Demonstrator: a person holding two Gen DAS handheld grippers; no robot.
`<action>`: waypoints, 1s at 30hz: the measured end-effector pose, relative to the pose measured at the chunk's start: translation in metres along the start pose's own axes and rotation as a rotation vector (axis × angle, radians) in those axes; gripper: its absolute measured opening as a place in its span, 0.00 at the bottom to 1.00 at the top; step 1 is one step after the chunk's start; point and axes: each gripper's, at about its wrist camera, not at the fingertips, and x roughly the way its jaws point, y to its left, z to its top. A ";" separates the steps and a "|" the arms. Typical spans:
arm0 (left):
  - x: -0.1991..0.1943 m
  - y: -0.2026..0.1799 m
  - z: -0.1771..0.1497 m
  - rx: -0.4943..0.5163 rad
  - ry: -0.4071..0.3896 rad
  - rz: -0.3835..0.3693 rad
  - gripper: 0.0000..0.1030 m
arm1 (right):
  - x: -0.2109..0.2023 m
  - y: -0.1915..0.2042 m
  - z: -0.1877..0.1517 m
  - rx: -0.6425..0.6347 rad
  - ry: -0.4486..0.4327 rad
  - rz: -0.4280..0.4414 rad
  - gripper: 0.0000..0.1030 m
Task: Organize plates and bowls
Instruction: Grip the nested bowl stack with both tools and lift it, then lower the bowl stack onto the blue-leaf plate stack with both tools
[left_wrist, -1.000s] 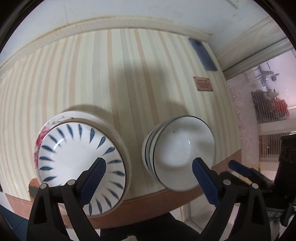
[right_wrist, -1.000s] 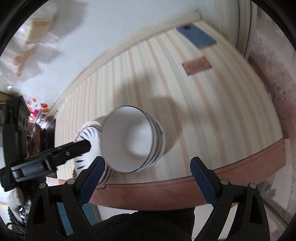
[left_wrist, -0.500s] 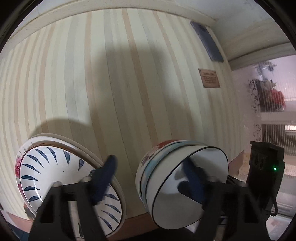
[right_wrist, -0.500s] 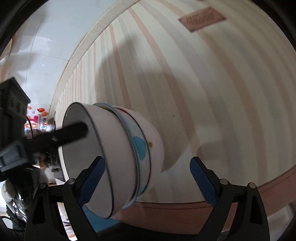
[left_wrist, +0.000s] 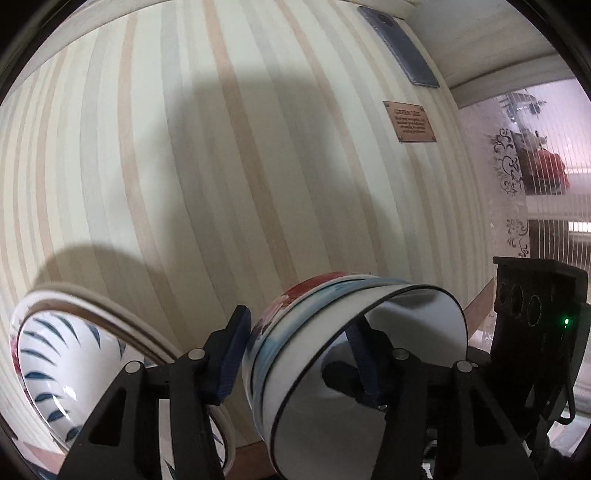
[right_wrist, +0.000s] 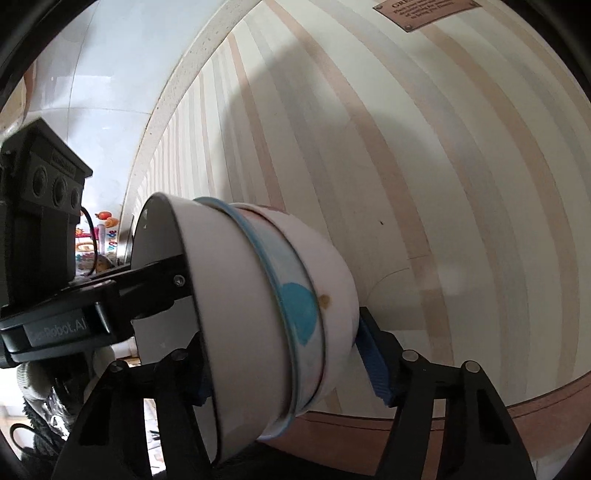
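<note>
Bowls nested in a white ceramic stack (left_wrist: 354, 354), floral and blue-banded below, sit near the front edge of the striped wooden desk (left_wrist: 229, 184), beside the blue-leaf plates (left_wrist: 55, 354). Both the left gripper (left_wrist: 299, 354) and the right gripper (right_wrist: 284, 365) have just been closing their jaws, now clenched across the stack's walls. Grasping looks done; next comes a level, joint lift.

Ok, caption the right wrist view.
Both grippers close on a stack of bowls above the striped table.
</note>
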 end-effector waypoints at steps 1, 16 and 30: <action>-0.001 0.001 -0.001 -0.008 0.001 -0.001 0.49 | 0.000 0.000 0.000 0.002 0.002 0.003 0.63; -0.029 0.006 -0.012 -0.107 0.011 0.003 0.49 | -0.010 0.012 0.016 0.026 0.067 0.031 0.62; -0.107 0.084 -0.043 -0.301 -0.158 -0.012 0.49 | 0.009 0.108 0.031 -0.163 0.184 0.052 0.62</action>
